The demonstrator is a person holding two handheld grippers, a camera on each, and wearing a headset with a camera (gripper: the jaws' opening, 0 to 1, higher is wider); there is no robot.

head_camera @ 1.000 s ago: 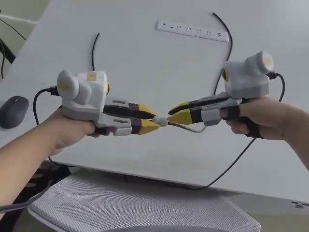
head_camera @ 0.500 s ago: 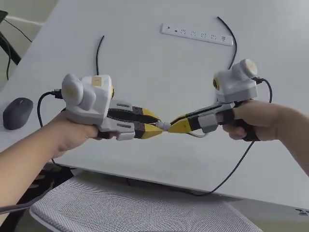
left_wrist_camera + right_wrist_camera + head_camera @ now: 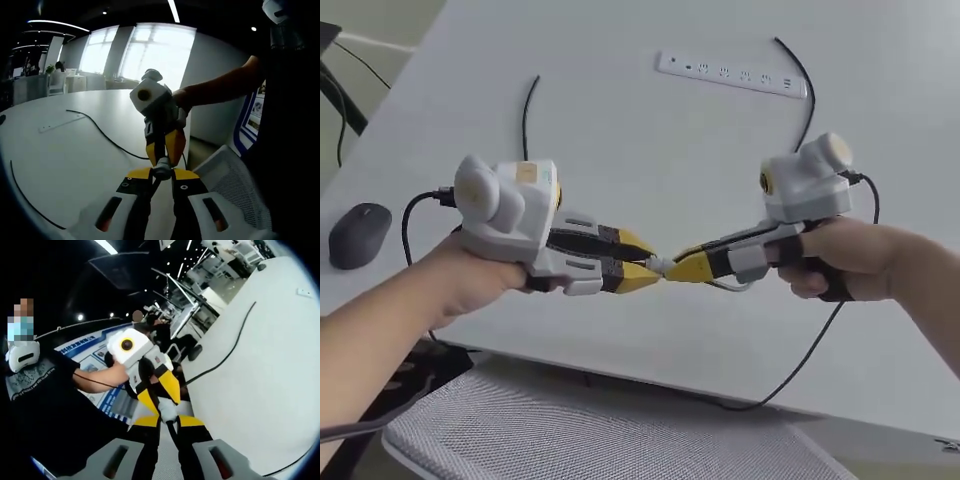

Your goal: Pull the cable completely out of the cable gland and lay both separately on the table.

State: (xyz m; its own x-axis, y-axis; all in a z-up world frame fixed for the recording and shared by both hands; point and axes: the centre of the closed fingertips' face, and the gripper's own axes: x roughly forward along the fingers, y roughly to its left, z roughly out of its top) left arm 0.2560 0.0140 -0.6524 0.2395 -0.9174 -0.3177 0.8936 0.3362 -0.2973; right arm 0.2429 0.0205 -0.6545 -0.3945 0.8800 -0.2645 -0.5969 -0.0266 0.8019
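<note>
Now the two sets of tongs meet tip to tip in the air above the near part of the white table (image 3: 620, 130). They stand closer than a second ago, when a short gap showed between their yellow tips. The right gripper (image 3: 676, 268) has come in and down toward the left gripper (image 3: 648, 265).

The small whitish round plastic cable gland (image 3: 661, 265) sits right at that meeting point. The left gripper's jaws are drawn together on it; in the left gripper view it shows as a pale knob (image 3: 162, 167) at their tips. The right gripper's jaws are closed on the thin grey cable (image 3: 728, 286) just beside the cable gland. The rest of the cable sags in a small loop under the right gripper, and that loop looks shorter than before.

The joint between cable and cable gland is covered by the yellow tips, so how far the cable still sits inside cannot be told. The cable's far end is hidden under the right gripper.

A white power strip (image 3: 730, 73) lies far back on the table, and a dark computer mouse (image 3: 358, 235) lies at the left.
</note>
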